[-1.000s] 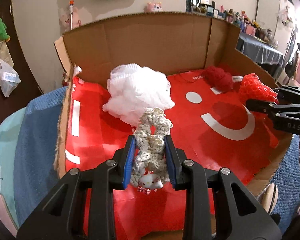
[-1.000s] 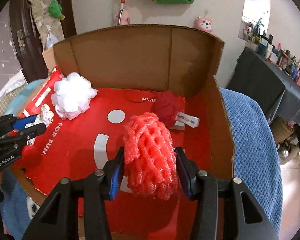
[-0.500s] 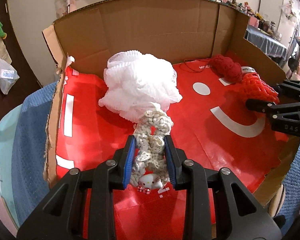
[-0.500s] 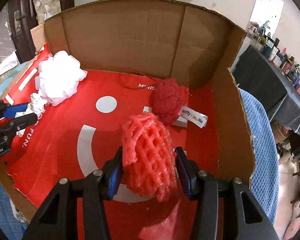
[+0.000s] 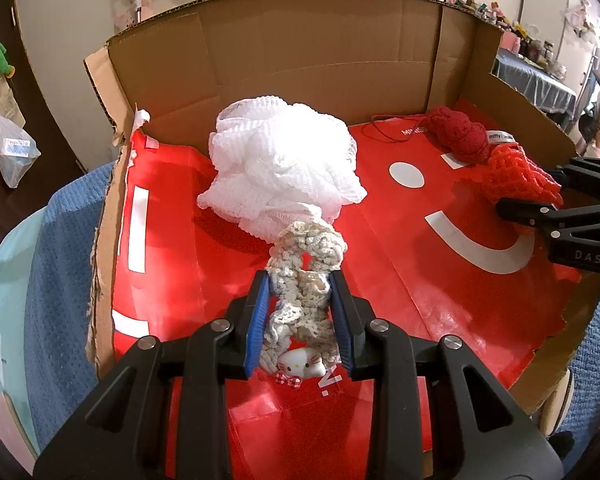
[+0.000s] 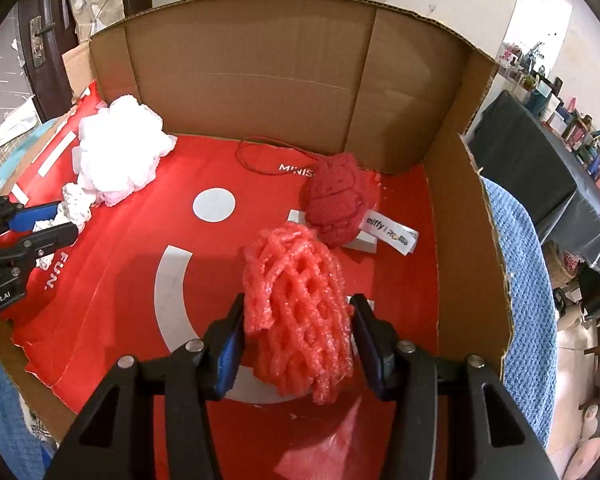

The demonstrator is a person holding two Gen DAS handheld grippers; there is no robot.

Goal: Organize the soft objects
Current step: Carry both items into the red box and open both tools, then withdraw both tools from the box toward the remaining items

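My left gripper (image 5: 300, 280) is shut on a cream crocheted piece (image 5: 304, 276) with a small white cat charm (image 5: 300, 365), just in front of a white mesh puff (image 5: 284, 168) at the box's left. My right gripper (image 6: 298, 308) is shut on a red foam net (image 6: 296, 300), held just in front of a dark red knitted ball (image 6: 338, 200) with a white label at the right back. The left gripper also shows in the right wrist view (image 6: 56, 220), the right one in the left wrist view (image 5: 540, 196).
Everything lies in an open cardboard box (image 6: 260, 80) lined with a red bag (image 5: 420, 280). The box stands on a blue knitted cloth (image 6: 520, 280). A dark table with small items (image 6: 560, 168) is at the right.
Both grippers have moved forward and down into the box with their loads. The white puff and the dark red ball are closer than before.
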